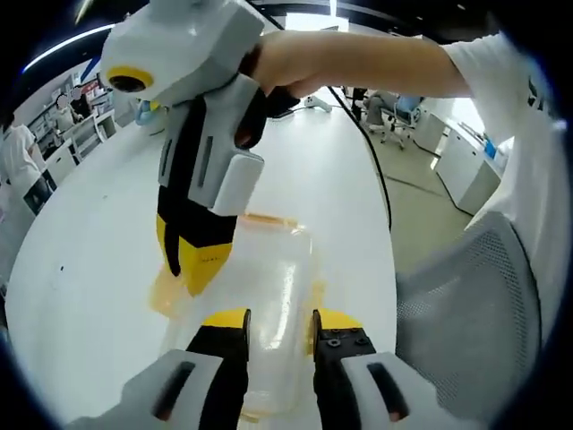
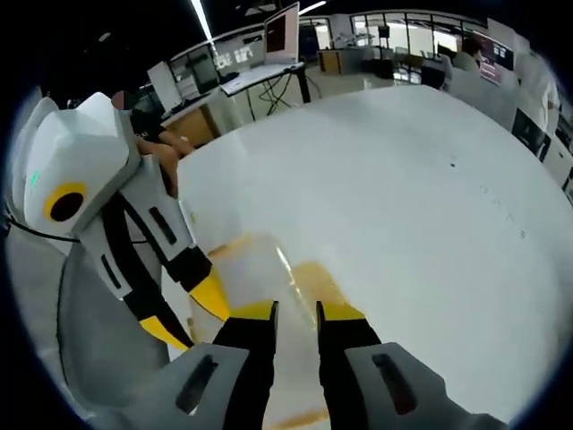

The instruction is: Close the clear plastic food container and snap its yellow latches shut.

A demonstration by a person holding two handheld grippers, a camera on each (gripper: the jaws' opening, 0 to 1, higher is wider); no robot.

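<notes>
On white round table point(image 1: 98, 242), clear plastic food container point(image 1: 269, 296) found lidded, yellow latches point(image 1: 166, 291) apparently unsnapped; left gripper point(image 1: 279, 324) narrow over lid, right gripper point(image 1: 192, 269) near one latch, gap unclear.

You work over a white table point(image 2: 403, 179). Beyond its far edge stands a desk point(image 2: 260, 81) with a monitor point(image 2: 280, 32); a grey mesh chair point(image 1: 474, 313) sits beside the table.

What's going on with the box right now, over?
Left gripper over the clear container, jaws slightly apart. Right gripper down at its far side; grip unclear. Yellow latch beside right tips. White table.
</notes>
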